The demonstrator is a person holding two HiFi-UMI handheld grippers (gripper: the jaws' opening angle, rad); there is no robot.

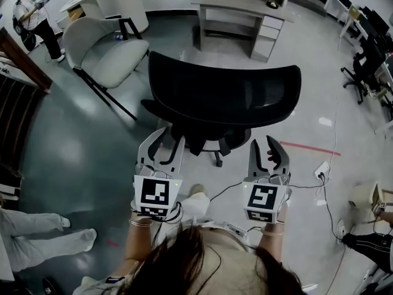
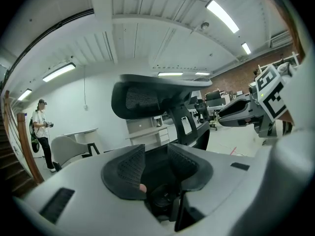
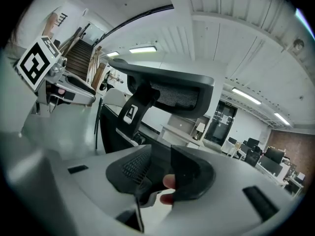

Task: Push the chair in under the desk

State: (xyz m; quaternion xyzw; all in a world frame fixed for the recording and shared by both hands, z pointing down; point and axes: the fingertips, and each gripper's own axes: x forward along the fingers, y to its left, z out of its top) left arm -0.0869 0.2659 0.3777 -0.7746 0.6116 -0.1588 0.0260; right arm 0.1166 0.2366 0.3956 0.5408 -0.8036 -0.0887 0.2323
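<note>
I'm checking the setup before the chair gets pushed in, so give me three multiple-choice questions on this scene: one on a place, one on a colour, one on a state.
1. Where is the desk relative to the black chair?
A) beyond it, standing apart
B) over its seat
C) behind the person
2. What colour is the other chair, at the head view's left?
A) red
B) off-white
C) blue
3. How are the left gripper and right gripper?
A) open, empty
B) shut on the backrest
C) holding cables

Answers: A, bare floor shows between chair and desk; B, its shell and cushion are pale; A, each gripper view shows jaws apart with nothing between them.
</note>
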